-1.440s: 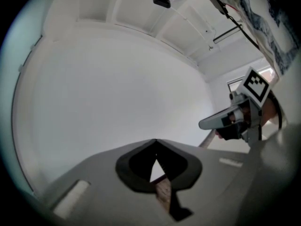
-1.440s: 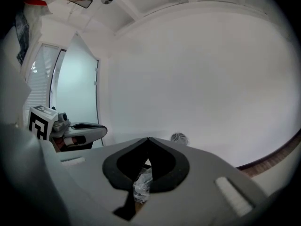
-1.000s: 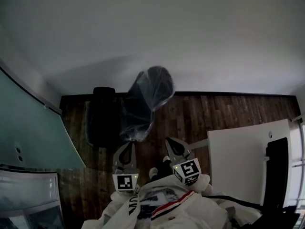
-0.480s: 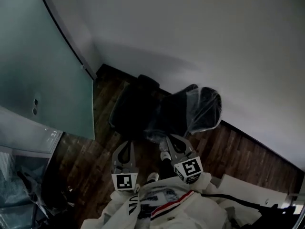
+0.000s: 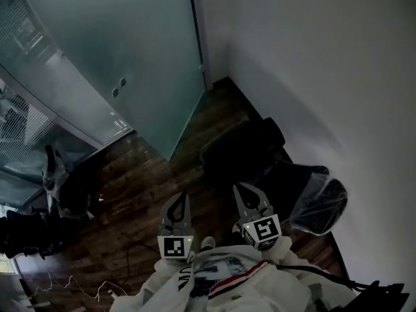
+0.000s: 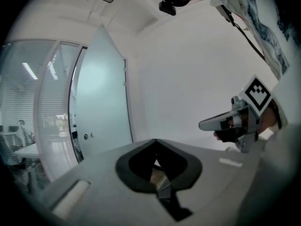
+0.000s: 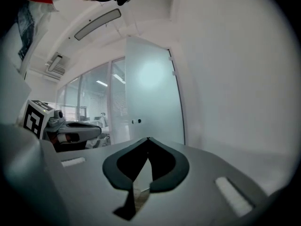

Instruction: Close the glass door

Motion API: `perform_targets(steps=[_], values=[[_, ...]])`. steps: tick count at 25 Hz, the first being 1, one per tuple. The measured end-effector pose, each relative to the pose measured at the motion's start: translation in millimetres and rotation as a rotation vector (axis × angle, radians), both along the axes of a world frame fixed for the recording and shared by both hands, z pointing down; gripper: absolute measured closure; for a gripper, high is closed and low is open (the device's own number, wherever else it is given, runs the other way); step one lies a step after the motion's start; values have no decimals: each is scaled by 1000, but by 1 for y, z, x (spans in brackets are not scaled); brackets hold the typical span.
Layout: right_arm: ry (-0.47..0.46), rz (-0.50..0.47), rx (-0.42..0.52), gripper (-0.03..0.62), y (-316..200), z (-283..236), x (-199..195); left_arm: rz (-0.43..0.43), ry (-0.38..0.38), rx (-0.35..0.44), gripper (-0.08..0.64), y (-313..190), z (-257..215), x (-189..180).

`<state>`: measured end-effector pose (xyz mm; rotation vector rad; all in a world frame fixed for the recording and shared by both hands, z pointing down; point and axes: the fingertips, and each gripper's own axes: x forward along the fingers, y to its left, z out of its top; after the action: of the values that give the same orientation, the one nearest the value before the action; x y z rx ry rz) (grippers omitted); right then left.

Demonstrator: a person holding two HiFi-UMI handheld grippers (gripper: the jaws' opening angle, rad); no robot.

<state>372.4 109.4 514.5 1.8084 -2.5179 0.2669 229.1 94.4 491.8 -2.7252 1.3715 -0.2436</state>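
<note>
The right gripper point(image 7: 148, 140), jaws together and empty, faces the frosted glass door point(image 7: 153, 95).

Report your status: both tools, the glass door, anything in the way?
Left tool shut, empty. Right tool shut, empty. Glass door ahead, standing open, untouched. Black chair close on the right, by the wall.

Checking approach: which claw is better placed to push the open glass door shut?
Left, probably: the left claw sits nearer the free edge of the glass door; the right claw is by the chair.
</note>
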Motion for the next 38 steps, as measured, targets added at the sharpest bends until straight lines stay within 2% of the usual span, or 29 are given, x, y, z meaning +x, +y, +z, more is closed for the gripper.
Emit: perform_targets(steps=[6, 9, 15, 20, 26, 31, 38], values=[[-40, -211, -1, 588, -40, 4, -47, -209, -22, 16, 565, -10, -3, -44], [-40, -281, 6, 588, -36, 0, -70, -270, -21, 12, 565, 1, -8, -63], [-46, -353, -13, 588, -22, 0, -88, -354, -7, 27, 565, 22, -18, -80], [-40, -376, -34, 588, -17, 4, -97, -363, 12, -17, 565, 30, -8, -83], [-17, -322, -15, 588, -40, -2, -81, -315, 7, 30, 565, 1, -17, -76], [-20, -349, -12, 588, -127, 6, -126, -317, 2, 46, 565, -97, -6, -115], [-26, -407, -4, 588, -168, 8, -177, -349, 4, 44, 565, -137, -2, -161]])
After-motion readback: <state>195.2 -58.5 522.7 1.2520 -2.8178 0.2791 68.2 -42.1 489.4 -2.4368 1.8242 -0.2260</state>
